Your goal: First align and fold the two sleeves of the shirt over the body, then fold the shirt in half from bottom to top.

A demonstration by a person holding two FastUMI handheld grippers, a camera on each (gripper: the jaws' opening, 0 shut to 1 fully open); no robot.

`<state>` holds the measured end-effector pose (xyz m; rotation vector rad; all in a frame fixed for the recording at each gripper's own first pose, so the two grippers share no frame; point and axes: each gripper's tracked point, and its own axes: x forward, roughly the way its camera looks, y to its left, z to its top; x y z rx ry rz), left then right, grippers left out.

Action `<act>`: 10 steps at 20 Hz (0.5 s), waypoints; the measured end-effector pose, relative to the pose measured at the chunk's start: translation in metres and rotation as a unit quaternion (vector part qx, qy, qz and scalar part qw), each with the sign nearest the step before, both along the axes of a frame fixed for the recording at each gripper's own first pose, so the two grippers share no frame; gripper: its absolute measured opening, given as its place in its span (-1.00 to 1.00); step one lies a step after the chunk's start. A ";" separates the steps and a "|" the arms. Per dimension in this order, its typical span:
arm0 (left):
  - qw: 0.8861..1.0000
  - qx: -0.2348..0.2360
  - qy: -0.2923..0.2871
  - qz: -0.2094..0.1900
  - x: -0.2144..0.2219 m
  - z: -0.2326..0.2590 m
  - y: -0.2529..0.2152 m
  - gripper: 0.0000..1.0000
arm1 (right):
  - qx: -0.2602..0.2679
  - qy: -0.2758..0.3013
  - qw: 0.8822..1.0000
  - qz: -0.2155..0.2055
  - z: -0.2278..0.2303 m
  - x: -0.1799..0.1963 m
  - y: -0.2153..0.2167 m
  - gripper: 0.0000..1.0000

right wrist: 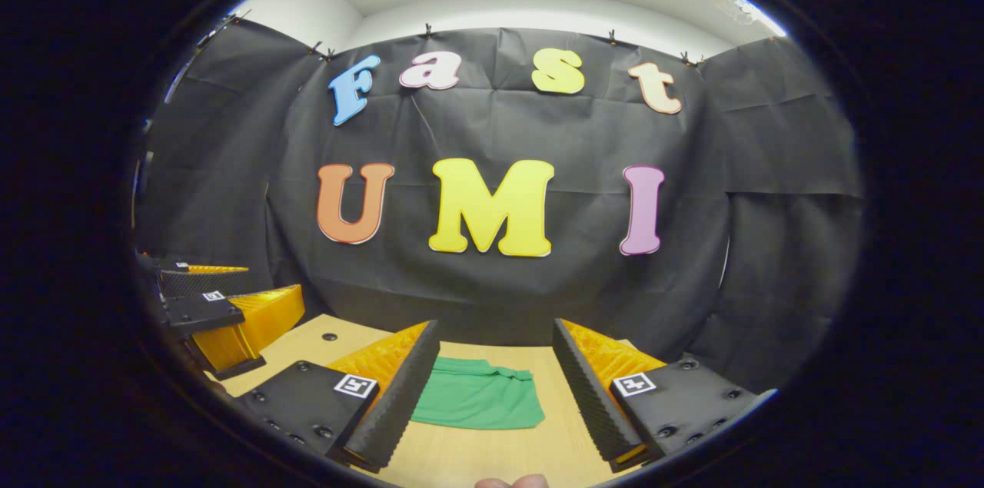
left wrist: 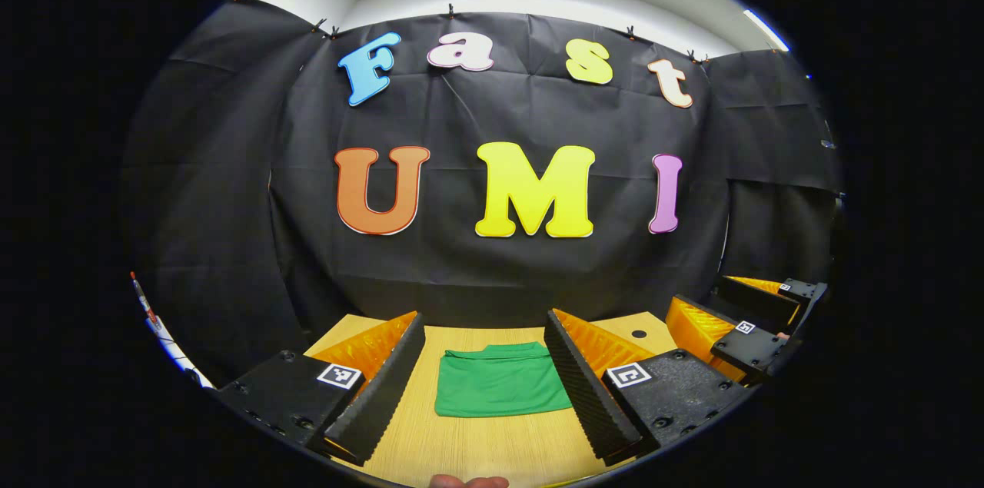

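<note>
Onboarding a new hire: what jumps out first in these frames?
A folded green cloth shirt lies on the light wooden table, framed between the left gripper's open fingers. The right gripper hangs open above the same shirt, and also shows at the right edge of the left gripper view.

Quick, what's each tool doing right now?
Left tool: open, holding nothing, above the folded green shirt.
Right tool: open, holding nothing.
</note>
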<state>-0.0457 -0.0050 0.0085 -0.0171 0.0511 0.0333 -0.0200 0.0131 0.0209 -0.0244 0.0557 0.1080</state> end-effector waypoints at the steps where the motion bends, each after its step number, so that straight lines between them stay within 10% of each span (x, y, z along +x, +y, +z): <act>1: 1.000 0.001 -0.001 0.000 0.000 0.002 0.000 0.99 | 0.001 0.002 1.000 0.000 -0.003 0.001 0.000 0.90; 10: 1.000 0.002 0.000 -0.002 0.016 0.000 0.003 0.99 | 0.001 0.007 1.000 -0.006 -0.005 0.018 -0.003 0.91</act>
